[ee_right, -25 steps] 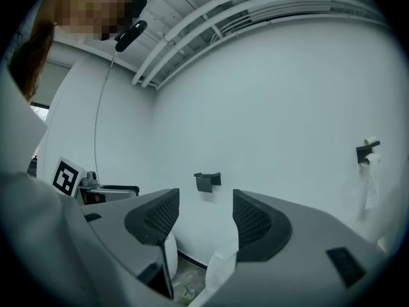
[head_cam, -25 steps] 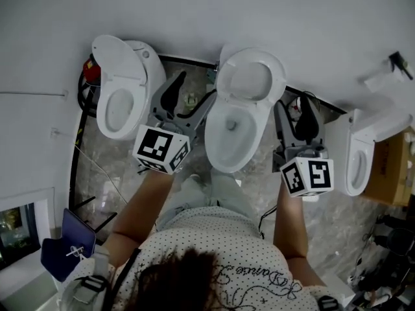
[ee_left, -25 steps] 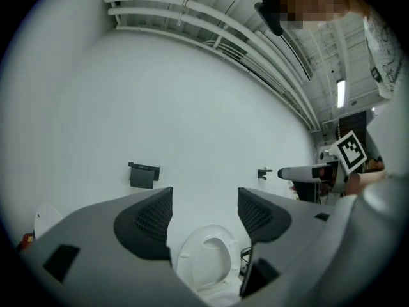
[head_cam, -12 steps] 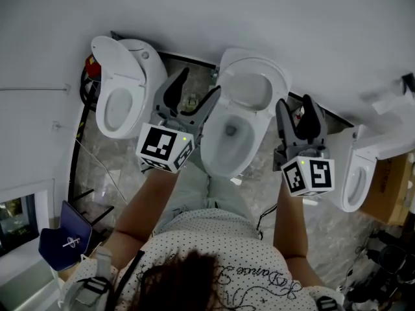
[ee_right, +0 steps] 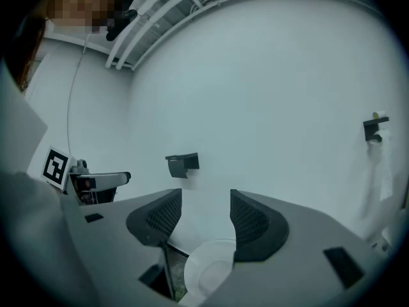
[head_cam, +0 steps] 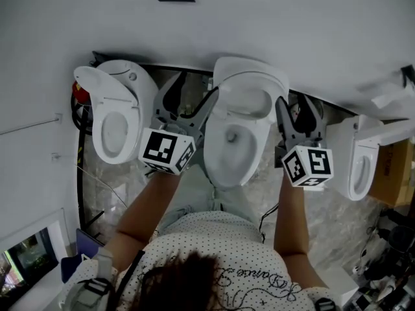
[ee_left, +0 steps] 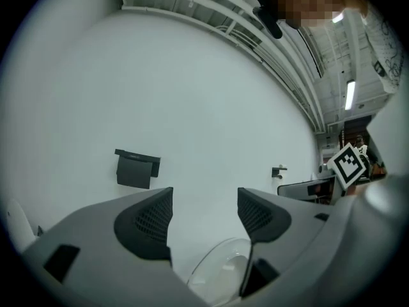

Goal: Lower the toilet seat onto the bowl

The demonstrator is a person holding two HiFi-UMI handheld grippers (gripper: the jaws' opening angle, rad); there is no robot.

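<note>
1. White wall (head_cam: 292, 31) filled the top of the head view. Grey marbled floor (head_cam: 324, 225) lay below it, and three toilets stood in a row where the two met.
2. The middle white ceramic toilet bowl (head_cam: 230, 154) sat at the centre of the frame. Its white oval toilet seat (head_cam: 277, 99) stood raised above it, leaning back toward the wall and not on the bowl.
3. You held your left gripper (head_cam: 194, 89) just left of that raised seat. Whether a finger touched the porcelain could not be told from above. Its jaws stood apart, and in the left gripper view only bare wall showed between the dark ribbed pads (ee_left: 148, 219).
4. You held your right gripper (head_cam: 296, 105) just right of the seat. Its jaws had just been closing a little, yet they stood apart with nothing between them.
5. A dark wall-mounted box (ee_right: 182, 164) hung above the jaws in the right gripper view.
6. A second white toilet (head_cam: 113, 128) stood at the left of the head view, and a third white toilet (head_cam: 360, 167) stood at the right.
</note>
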